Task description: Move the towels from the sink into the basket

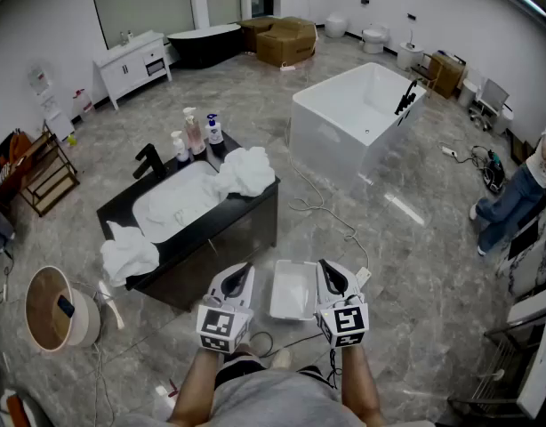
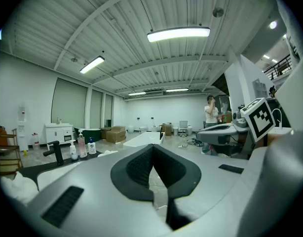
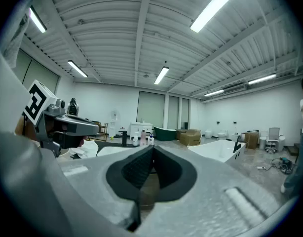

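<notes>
A black vanity holds a white sink (image 1: 177, 201). One white towel (image 1: 246, 170) is bunched at the sink's right end; another towel (image 1: 128, 253) lies on the vanity's left end. A white basket (image 1: 278, 297) stands on the floor in front of the vanity, between my two grippers. My left gripper (image 1: 238, 279) is held near the basket's left side, shut and holding nothing. My right gripper (image 1: 331, 277) hovers at its right side, also shut and holding nothing. In the left gripper view the jaws (image 2: 153, 147) meet; the left towel (image 2: 13, 187) shows low left. The right gripper (image 3: 153, 148) jaws meet too.
Soap bottles (image 1: 195, 133) and a black faucet (image 1: 149, 160) stand at the sink's back. A white bathtub (image 1: 357, 118) sits beyond, with a cable (image 1: 331, 213) across the floor. A round wooden bin (image 1: 53, 308) is at the left. A person (image 1: 515, 196) stands far right.
</notes>
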Demonstrator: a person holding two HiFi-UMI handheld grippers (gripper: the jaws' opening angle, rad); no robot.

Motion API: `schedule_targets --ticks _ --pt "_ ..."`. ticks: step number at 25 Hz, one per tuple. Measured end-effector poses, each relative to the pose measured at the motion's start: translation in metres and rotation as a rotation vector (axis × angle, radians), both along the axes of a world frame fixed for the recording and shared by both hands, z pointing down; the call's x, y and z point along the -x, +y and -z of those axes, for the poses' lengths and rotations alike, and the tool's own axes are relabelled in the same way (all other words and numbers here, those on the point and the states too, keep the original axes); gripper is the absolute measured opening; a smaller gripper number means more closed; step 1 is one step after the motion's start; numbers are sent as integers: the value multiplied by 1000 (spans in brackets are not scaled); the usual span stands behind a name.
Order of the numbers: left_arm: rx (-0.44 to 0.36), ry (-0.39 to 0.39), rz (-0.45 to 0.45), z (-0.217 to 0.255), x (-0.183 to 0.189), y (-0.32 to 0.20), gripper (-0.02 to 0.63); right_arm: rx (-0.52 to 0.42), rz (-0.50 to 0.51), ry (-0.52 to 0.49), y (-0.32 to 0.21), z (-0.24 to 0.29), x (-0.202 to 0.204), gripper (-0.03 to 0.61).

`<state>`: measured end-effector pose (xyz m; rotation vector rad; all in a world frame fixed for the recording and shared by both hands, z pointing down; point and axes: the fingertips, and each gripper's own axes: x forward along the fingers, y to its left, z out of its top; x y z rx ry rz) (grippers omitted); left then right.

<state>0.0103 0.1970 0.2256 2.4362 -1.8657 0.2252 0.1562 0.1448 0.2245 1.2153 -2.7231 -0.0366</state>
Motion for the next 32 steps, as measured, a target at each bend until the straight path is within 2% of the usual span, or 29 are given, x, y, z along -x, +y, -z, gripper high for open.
schedule_targets --ticks 17,24,32 --pt "12 -24 26 -4 -5 -2 9 10 61 -21 -5 -4 15 0" --pt "12 -22 86 -8 31 -33 9 16 117 -19 -38 -12 55 0" --pt "29 -12 85 -12 85 -119 9 34 125 -22 -125 -13 113 0"
